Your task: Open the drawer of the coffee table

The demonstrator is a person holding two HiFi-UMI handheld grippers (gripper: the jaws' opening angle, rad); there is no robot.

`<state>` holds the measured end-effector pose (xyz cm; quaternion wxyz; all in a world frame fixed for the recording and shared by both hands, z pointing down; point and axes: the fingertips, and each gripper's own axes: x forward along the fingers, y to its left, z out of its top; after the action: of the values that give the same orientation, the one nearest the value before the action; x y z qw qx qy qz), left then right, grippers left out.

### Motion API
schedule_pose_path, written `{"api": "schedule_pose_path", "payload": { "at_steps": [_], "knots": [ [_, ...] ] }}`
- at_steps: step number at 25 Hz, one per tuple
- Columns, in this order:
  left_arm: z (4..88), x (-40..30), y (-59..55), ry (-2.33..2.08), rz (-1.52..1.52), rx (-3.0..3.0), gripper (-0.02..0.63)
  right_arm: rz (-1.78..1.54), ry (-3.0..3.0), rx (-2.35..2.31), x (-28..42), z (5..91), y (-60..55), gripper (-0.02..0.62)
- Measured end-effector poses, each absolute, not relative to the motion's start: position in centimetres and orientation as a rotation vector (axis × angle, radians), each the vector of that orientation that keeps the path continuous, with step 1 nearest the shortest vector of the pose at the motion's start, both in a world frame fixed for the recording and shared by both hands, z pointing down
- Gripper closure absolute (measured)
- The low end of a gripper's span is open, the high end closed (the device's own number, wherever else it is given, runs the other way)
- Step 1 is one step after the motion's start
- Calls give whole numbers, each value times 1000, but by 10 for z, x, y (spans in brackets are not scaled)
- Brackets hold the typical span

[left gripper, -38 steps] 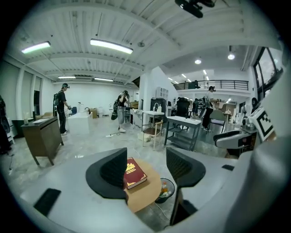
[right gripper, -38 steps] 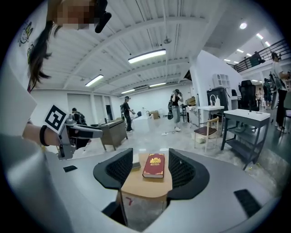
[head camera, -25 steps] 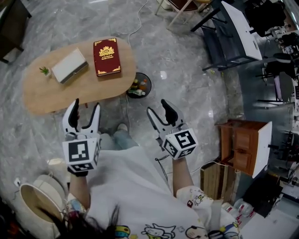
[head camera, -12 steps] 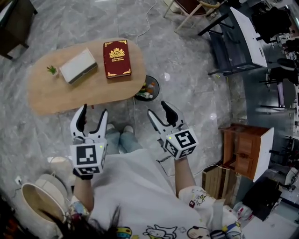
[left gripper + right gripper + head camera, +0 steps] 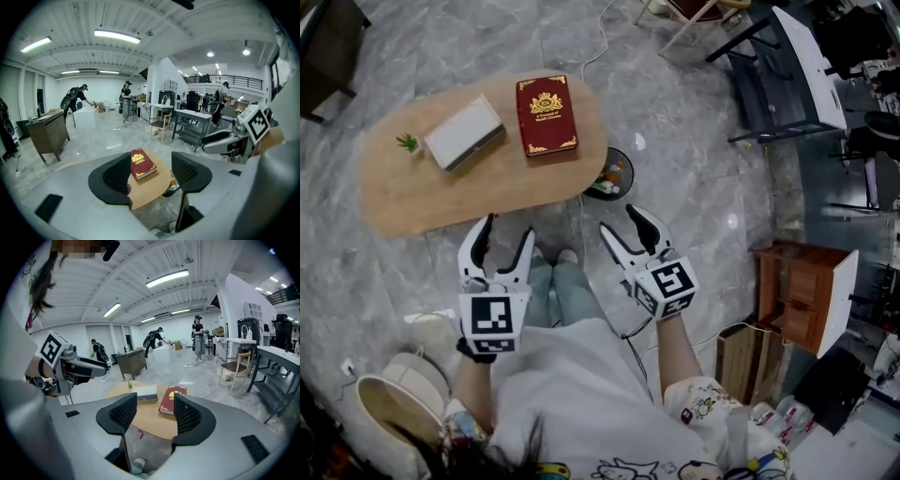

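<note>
An oval wooden coffee table (image 5: 412,192) stands on the grey marble floor ahead of me; its drawer is not visible from above. On it lie a red book (image 5: 547,114), a pale box (image 5: 465,132) and a tiny green plant (image 5: 410,142). My left gripper (image 5: 499,241) is open and empty, held just short of the table's near edge. To its right my right gripper (image 5: 627,225) hangs open and empty over the floor, off the table's right end. The book (image 5: 142,163) shows between the left jaws, and the table (image 5: 154,420) and book (image 5: 172,398) between the right jaws.
A black round bin (image 5: 608,174) holding small items sits on the floor at the table's right end. A cable (image 5: 598,47) trails over the floor beyond. A wooden cabinet (image 5: 802,295) stands to the right, a dark rack (image 5: 778,75) at upper right, a beige basket (image 5: 389,412) at lower left.
Both grippers stay open. The table has slid right and nearer in the head view as I step toward it; the left gripper has moved right and slightly lower in the view.
</note>
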<state>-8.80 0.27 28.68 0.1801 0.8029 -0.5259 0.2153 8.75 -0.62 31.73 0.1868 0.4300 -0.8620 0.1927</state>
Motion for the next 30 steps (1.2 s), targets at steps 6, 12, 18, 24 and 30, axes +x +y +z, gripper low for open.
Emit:
{"api": "schedule_pose_path", "payload": {
  "at_steps": [6, 12, 18, 24, 30],
  "knots": [
    [321, -73, 0, -1430, 626, 2271, 359, 557, -2408, 1177, 91, 357, -11, 385],
    [368, -38, 4, -1350, 614, 2322, 359, 531, -2410, 1136, 102, 410, -13, 385],
    [426, -7, -2, -1285, 647, 2317, 359, 560, -2395, 1124, 119, 471, -20, 385],
    [489, 12, -3, -1208, 696, 2309, 359, 597, -2381, 1092, 122, 535, -27, 385],
    [539, 30, 9, -1140, 743, 2302, 359, 599, -2386, 1032, 122, 584, -27, 385]
  ]
}}
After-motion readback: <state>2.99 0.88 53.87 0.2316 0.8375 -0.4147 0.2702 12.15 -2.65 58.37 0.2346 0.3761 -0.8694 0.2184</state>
